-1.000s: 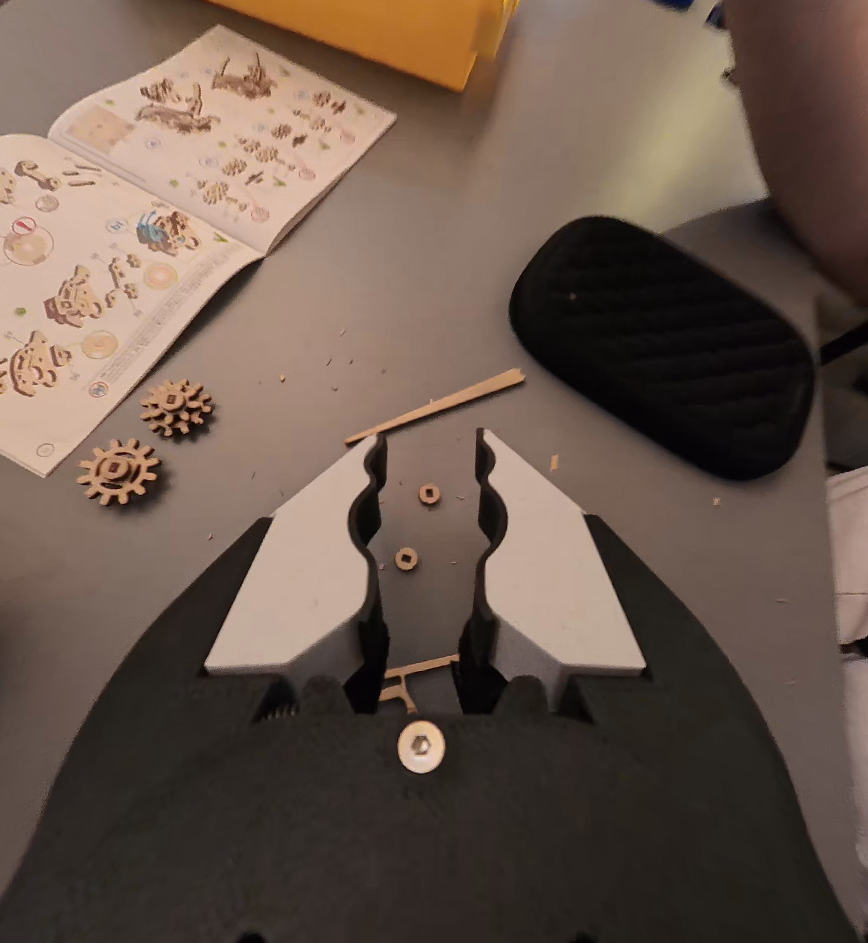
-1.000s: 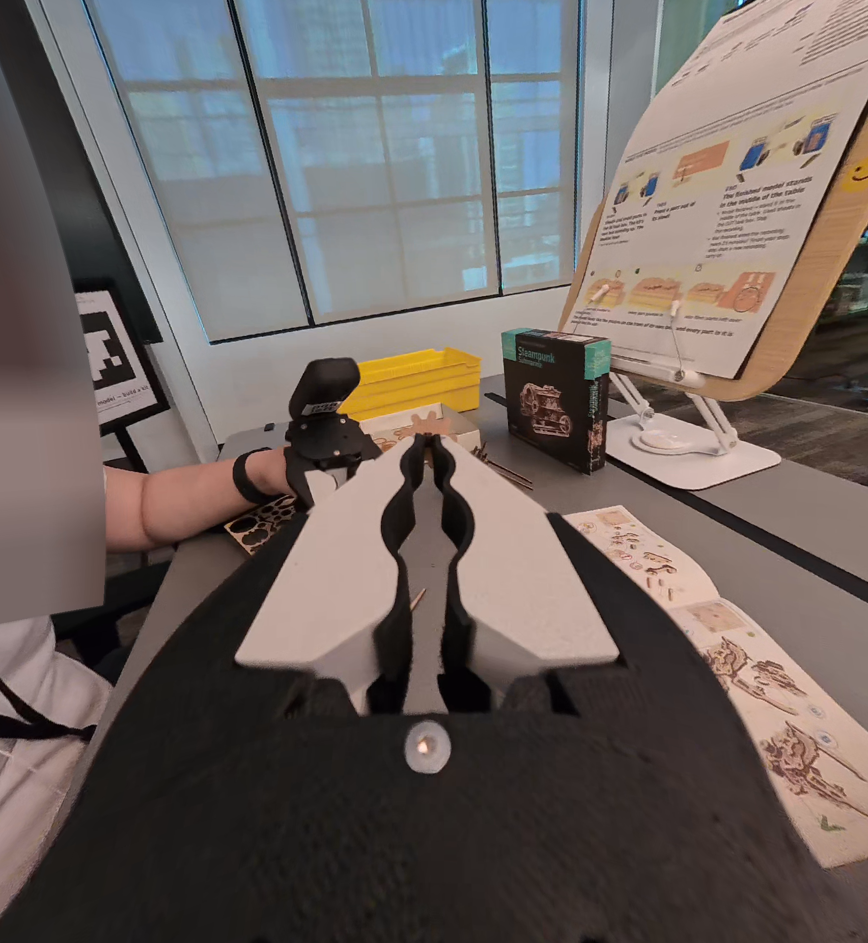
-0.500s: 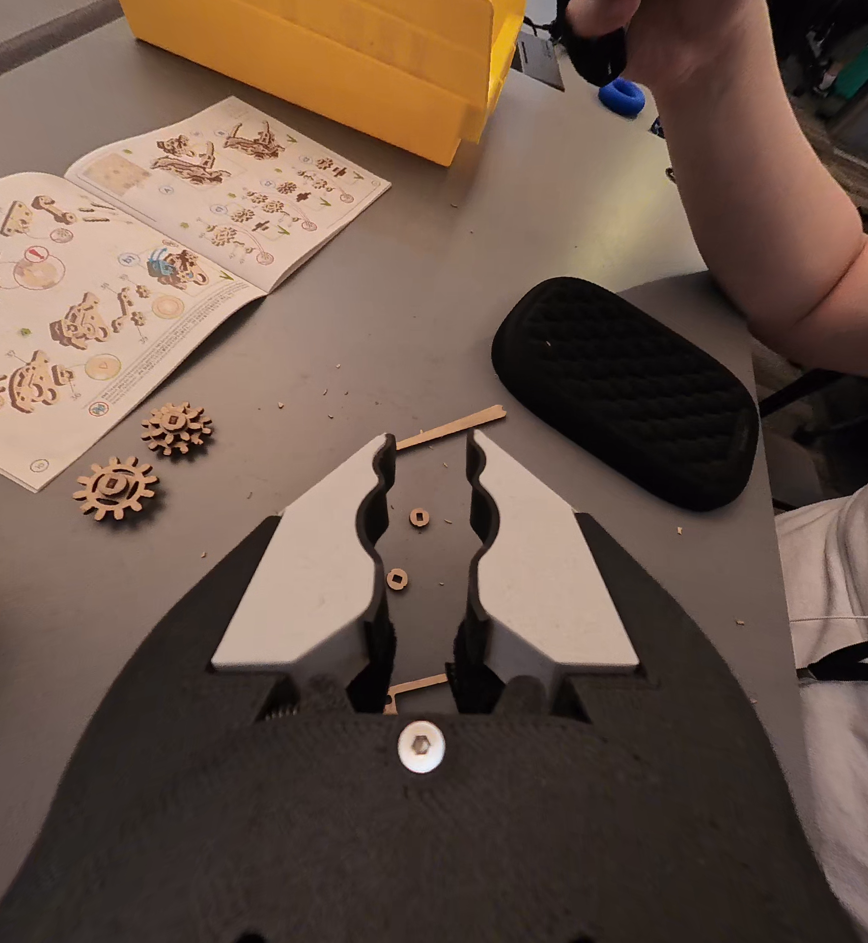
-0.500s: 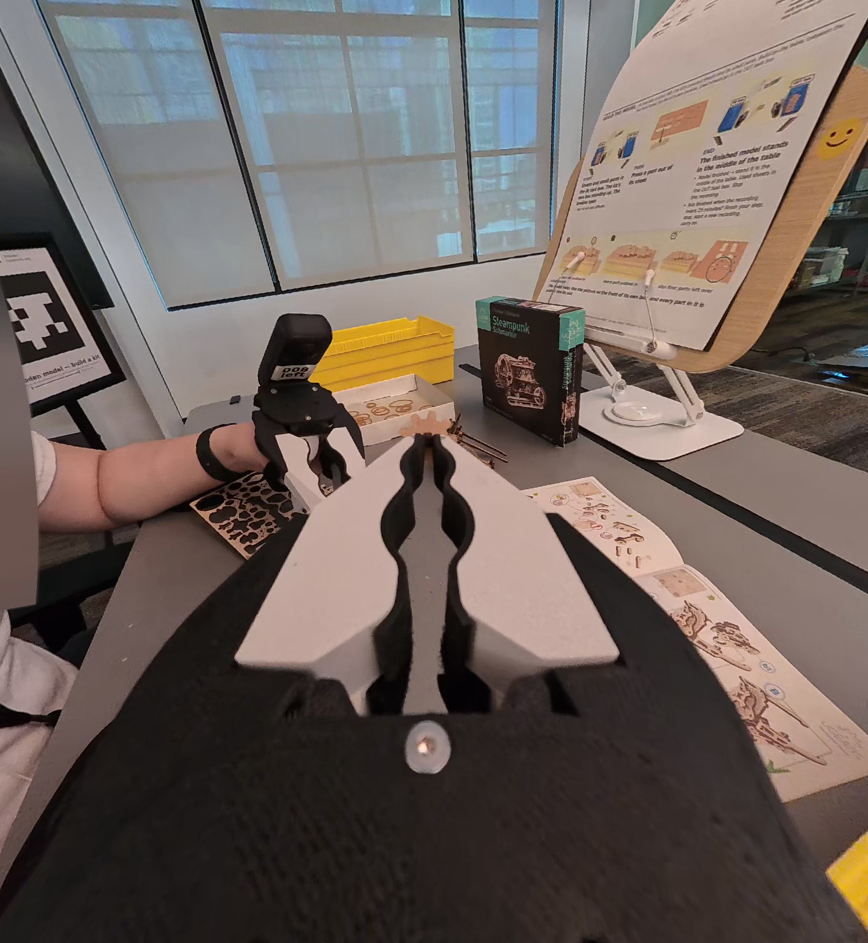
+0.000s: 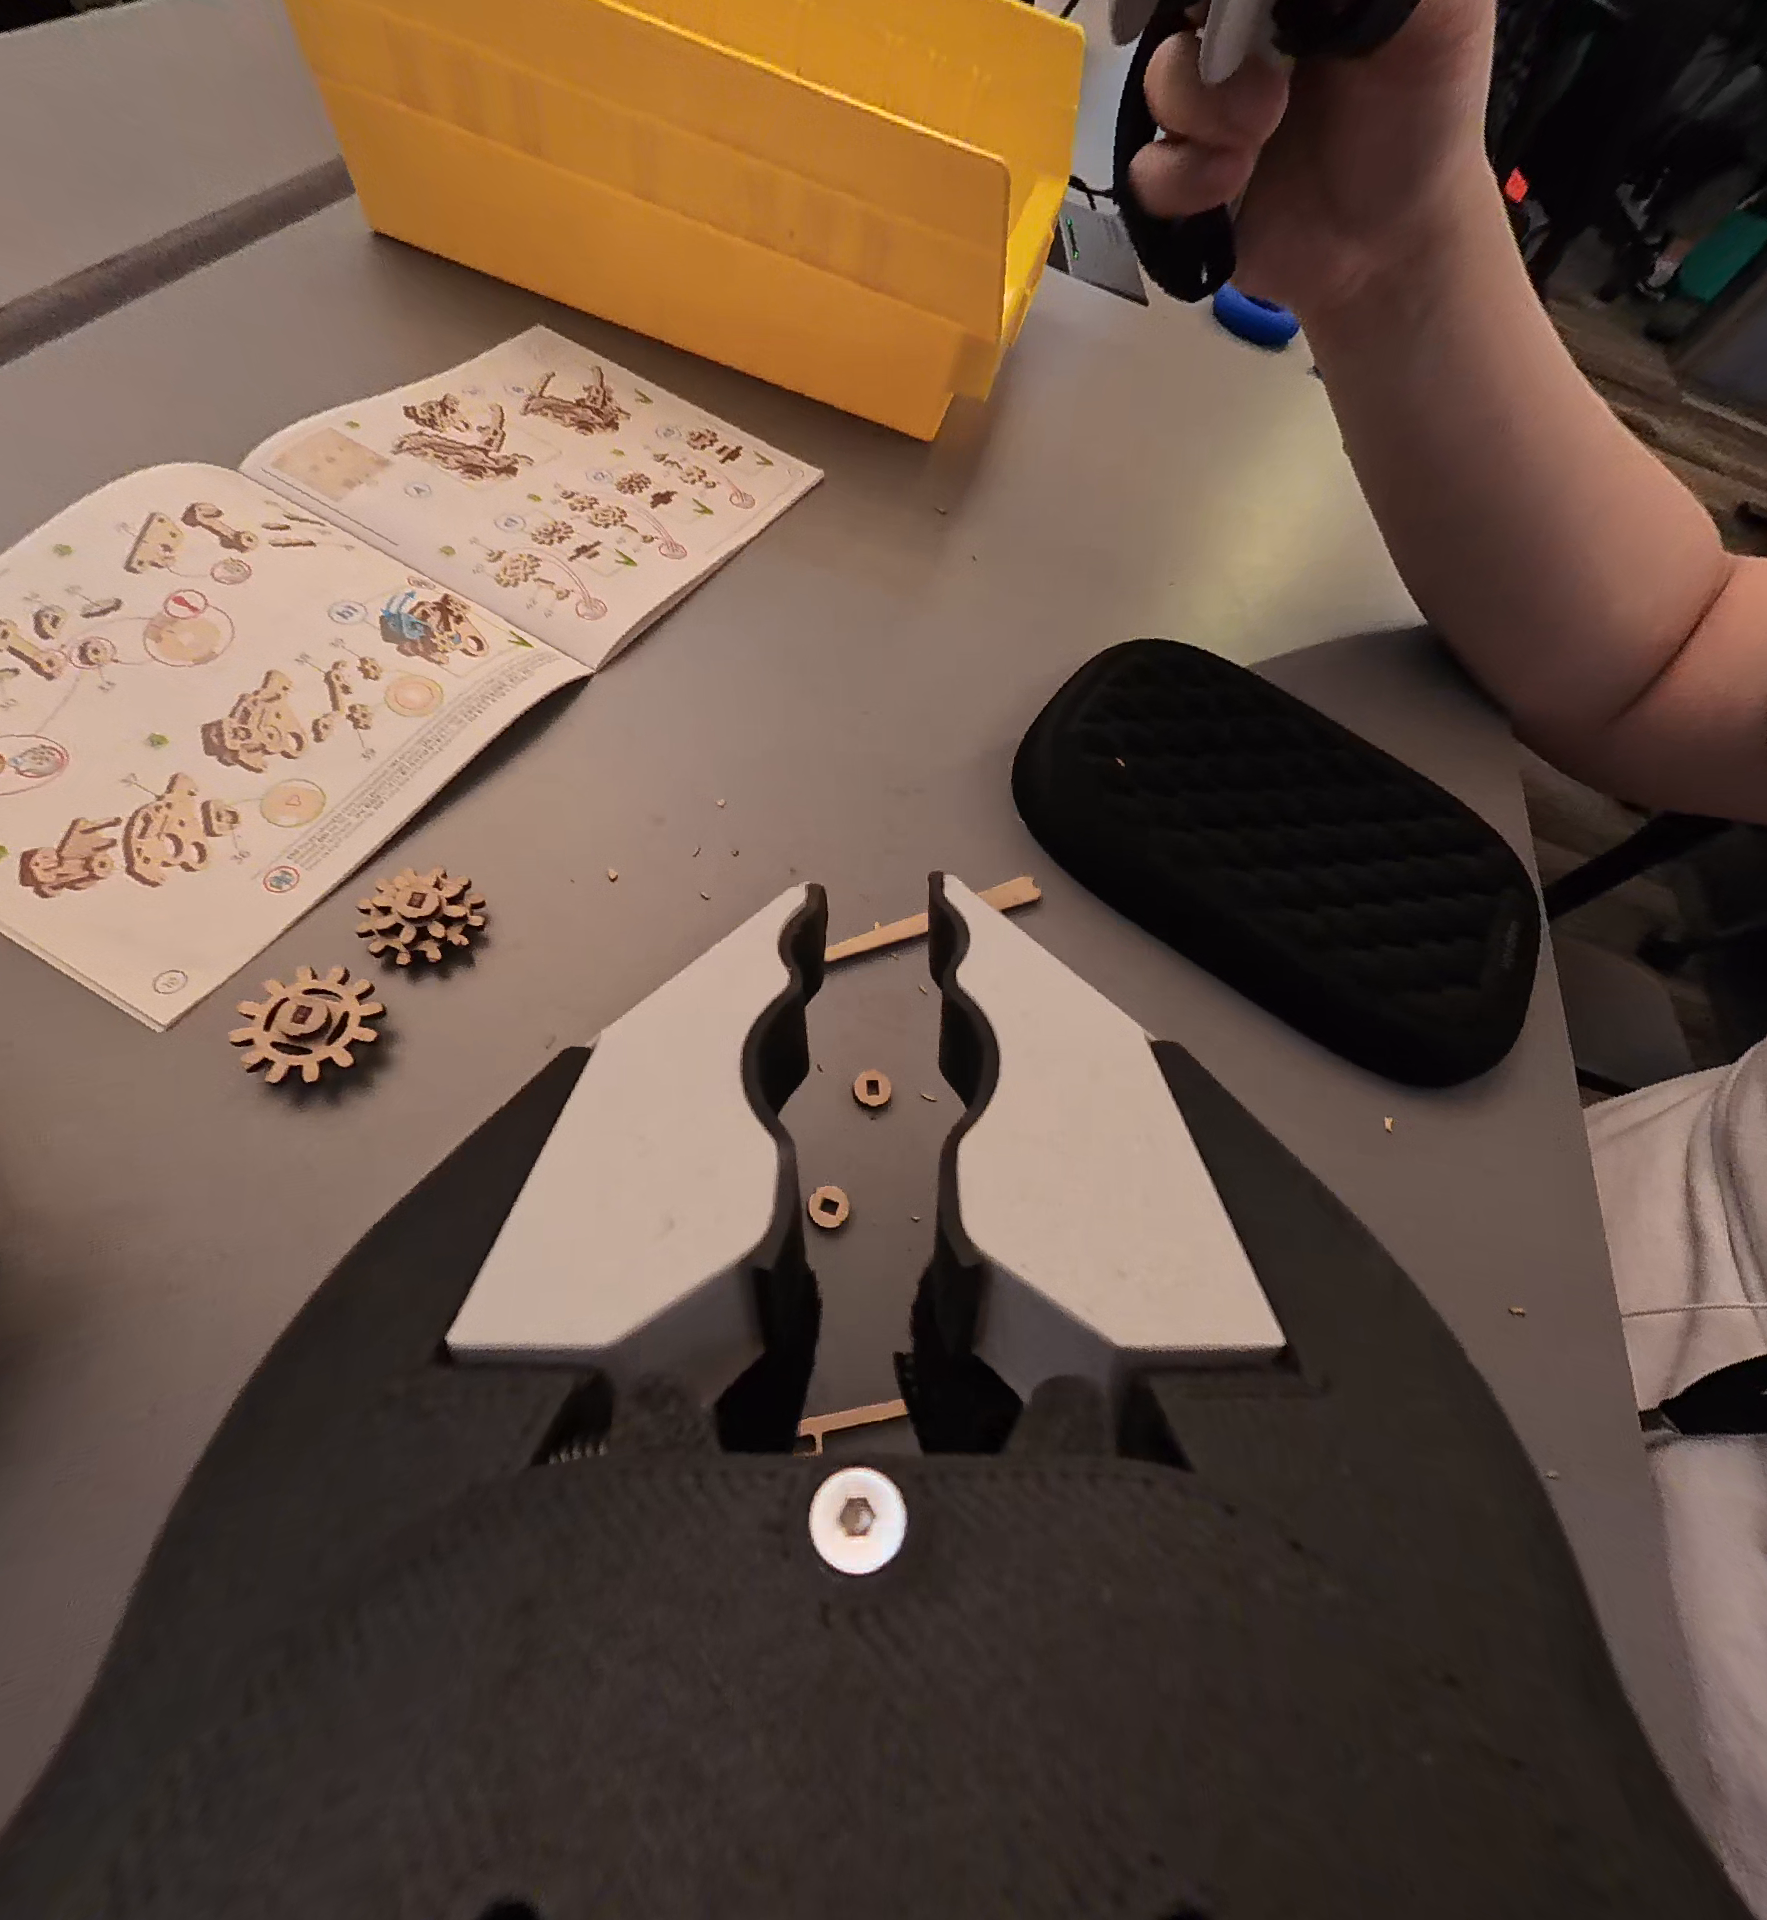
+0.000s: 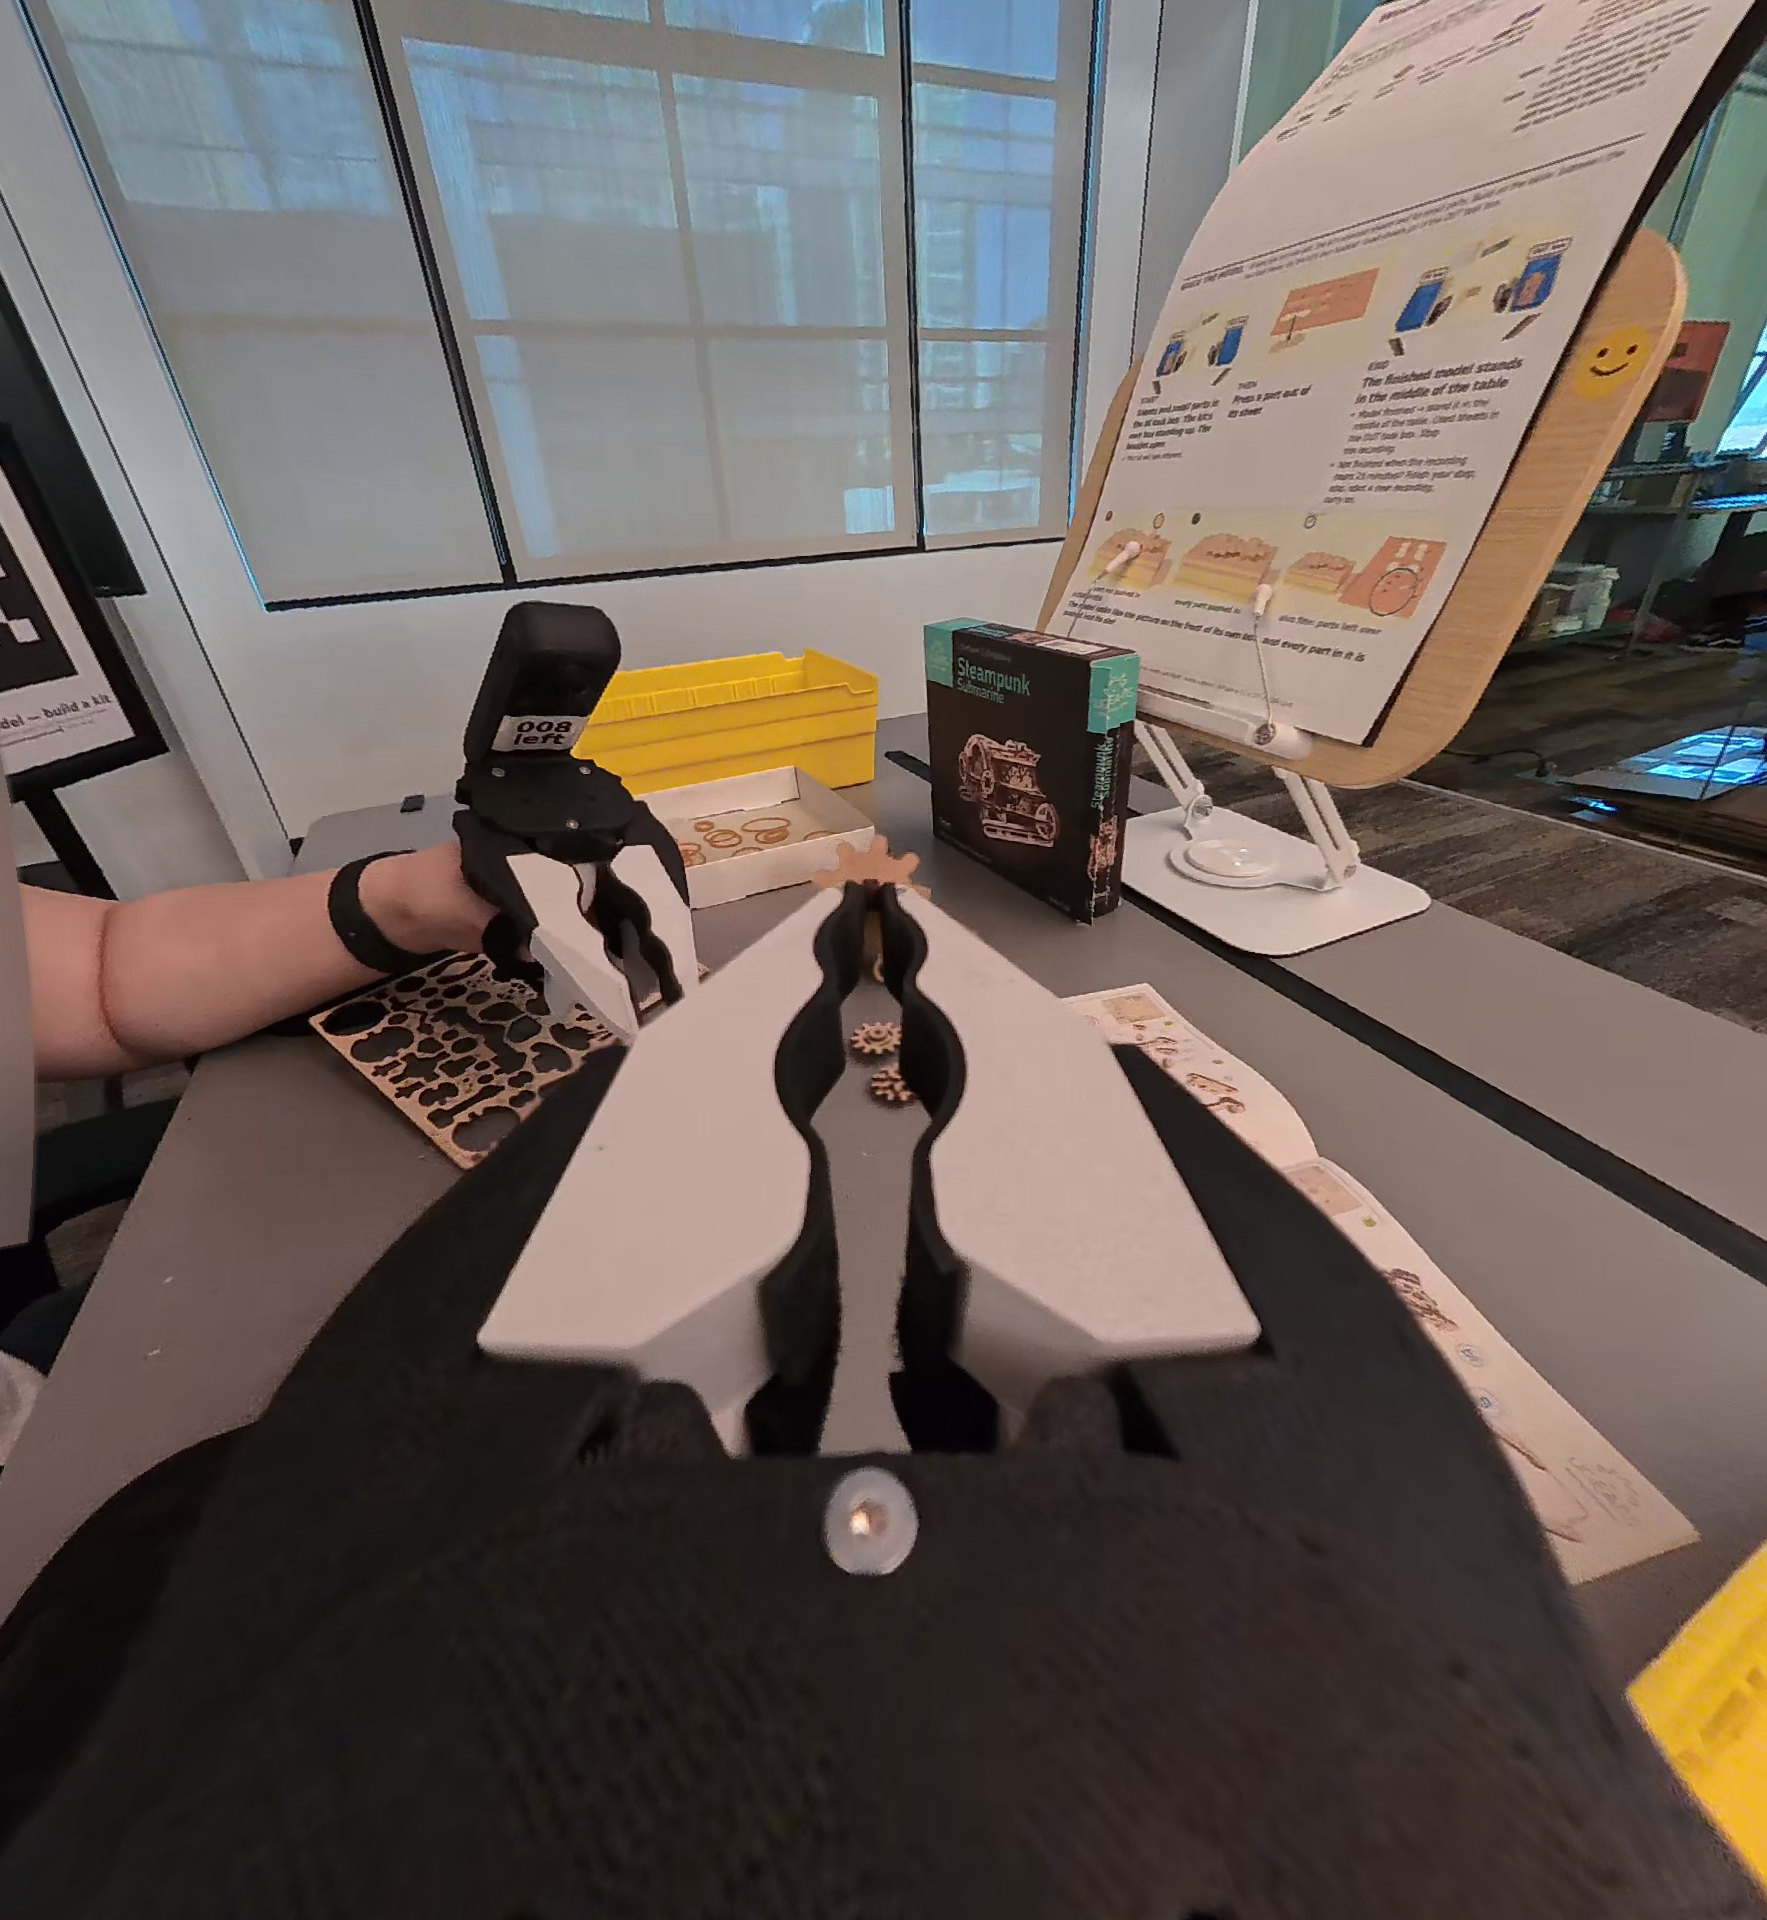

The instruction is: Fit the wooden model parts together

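Note:
My left gripper (image 5: 874, 891) is open and empty, hovering over the grey table (image 5: 962, 582). Two small wooden washers (image 5: 871, 1089) lie on the table between its fingers, and a thin wooden stick (image 5: 993, 896) lies just past the tips. Two wooden gears (image 5: 422, 916) lie to the left by the open instruction booklet (image 5: 266, 665). My right gripper (image 6: 871, 896) is shut on a wooden gear (image 6: 871, 862), held up in the air at its fingertips. The left gripper also shows in the right wrist view (image 6: 635, 997), over a punched-out wooden sheet (image 6: 443, 1039).
A black padded rest (image 5: 1274, 862) lies right of the left gripper. A yellow bin (image 5: 713, 197) stands beyond the booklet. The right wrist view shows a white tray of wooden rings (image 6: 754, 831), another yellow bin (image 6: 744, 707), the dark kit box (image 6: 1030, 769) and a stand with an instruction sheet (image 6: 1378, 416). The grippers' ends are close to 20 centimetres from one another.
The left gripper has drawn back and tilted up, so more of the bin and the arm show. The right gripper has tipped down toward the table, still shut on the gear.

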The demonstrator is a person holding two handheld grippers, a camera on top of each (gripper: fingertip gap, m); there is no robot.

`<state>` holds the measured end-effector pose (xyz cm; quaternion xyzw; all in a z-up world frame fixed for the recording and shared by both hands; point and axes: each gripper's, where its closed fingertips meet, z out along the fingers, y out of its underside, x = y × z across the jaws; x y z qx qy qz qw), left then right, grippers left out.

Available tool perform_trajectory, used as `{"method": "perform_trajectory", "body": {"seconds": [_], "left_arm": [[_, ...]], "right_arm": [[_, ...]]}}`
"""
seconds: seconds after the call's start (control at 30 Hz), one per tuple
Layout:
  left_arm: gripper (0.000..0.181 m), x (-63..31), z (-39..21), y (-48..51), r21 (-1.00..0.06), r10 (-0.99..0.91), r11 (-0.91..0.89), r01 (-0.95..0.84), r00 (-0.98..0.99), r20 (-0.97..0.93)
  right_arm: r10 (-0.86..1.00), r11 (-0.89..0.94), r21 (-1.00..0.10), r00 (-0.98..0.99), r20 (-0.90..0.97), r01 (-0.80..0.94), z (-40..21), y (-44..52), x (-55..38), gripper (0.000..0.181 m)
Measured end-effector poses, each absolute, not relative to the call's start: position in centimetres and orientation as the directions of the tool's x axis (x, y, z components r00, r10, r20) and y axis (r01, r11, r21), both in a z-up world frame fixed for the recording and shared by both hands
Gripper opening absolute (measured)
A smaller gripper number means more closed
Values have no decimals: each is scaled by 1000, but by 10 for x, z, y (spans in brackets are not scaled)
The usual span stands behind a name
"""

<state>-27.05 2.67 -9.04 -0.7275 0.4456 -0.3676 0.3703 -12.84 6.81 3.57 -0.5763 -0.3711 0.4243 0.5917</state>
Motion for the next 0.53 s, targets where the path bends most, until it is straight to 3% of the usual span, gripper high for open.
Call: {"method": "perform_trajectory", "body": {"seconds": [0.53], "left_arm": [[15,-270,-92,27,-870,-928,-295,-395,336,162]], "right_arm": [[866,65,-996,499,27,-59,35,86,-114,2]]}}
